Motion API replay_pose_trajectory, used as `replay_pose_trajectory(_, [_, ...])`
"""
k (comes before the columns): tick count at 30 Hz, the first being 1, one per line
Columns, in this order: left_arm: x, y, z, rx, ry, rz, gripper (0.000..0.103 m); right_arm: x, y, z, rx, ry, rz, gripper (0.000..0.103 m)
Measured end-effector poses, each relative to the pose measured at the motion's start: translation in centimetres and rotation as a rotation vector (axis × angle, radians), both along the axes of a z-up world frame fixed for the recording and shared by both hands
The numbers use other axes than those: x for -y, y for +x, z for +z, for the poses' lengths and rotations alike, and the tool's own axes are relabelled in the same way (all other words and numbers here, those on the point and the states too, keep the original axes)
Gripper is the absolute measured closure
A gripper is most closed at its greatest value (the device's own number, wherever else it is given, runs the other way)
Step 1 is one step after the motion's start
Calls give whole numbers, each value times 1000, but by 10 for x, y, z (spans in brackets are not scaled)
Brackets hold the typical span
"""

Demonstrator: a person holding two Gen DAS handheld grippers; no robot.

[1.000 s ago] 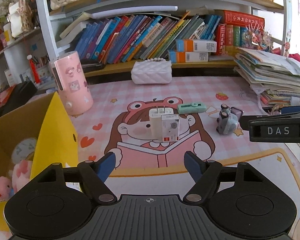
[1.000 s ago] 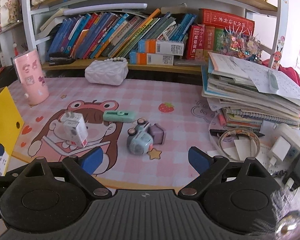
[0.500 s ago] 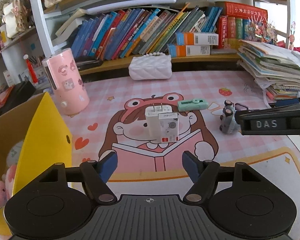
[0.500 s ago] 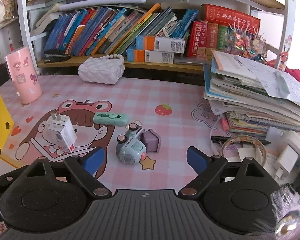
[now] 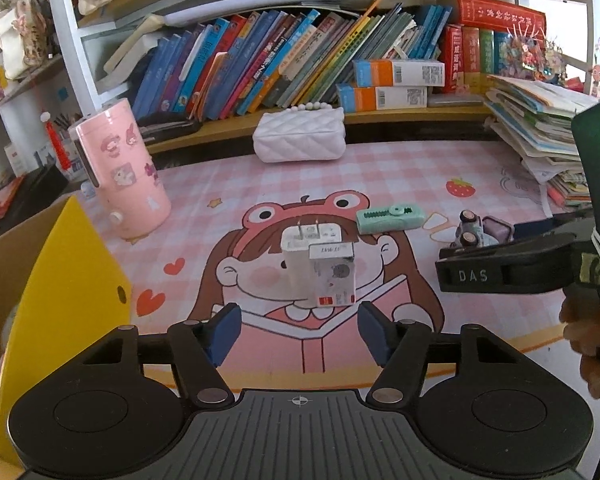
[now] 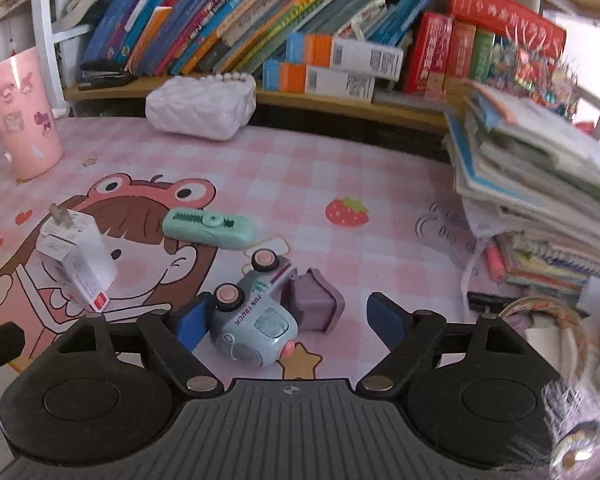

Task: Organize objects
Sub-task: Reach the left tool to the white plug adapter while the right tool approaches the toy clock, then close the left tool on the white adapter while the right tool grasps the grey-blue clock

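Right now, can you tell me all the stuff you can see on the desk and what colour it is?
White plug-in charger block: one, white, upright on the pink cartoon desk mat, ahead of the left claw.
Mint green flat gadget: one, mint, lying behind the charger.
Pale blue toy truck: one, tipped on its side, between the right claw's fingers.
Small purple cube: one, touching the truck.
Pink sticker tumbler: one, far left.
White quilted purse: one, at the back.
Yellow cardboard box: one, left edge.
Stack of books and papers: one pile, right side.
Left claw: open.
Right claw: open.
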State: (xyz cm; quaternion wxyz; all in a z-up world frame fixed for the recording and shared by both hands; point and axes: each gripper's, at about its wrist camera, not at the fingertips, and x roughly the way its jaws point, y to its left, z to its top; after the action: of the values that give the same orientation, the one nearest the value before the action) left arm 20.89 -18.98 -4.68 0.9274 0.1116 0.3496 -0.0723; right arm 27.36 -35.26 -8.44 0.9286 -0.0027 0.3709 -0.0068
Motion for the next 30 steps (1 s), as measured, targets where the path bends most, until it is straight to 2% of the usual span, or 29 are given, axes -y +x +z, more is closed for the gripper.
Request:
replay_pose_trajectory(1, [1,2,0,1,-1,0,41,1,1,-1,-1,12,4,33])
replay_pose_trajectory(2, [3,3,-1,1,-2,-1,43,2,2,-2,-4,23,9,45])
replay_pose_trajectory(4, [6,8,-2,3,-8,0,44,4,3,-3,-16,54,18,56])
replay_pose_trajectory(7, [10,17,-4,4,-21,6,46,11,-3,3,3,82,12,57])
replay_pose_trajectory(11, [15,32,-12,-17,-45,22,54,21,-14,14,28,99,-11,58])
replay_pose_trajectory(16, [23,44,-23,-22,-38,22,64,26,-27,26,58,114,-7,58])
replay_pose_trajectory(18, [26,46,-27,-33,-33,21,73,26,-30,30,68,108,3,58])
replay_pose_trajectory(23, [25,41,-25,-34,-44,2,75,24,-36,39,81,123,13,58])
replay_pose_trajectory(30, [1,12,-7,-33,-93,-3,75,18,-49,46,68,148,27,58])
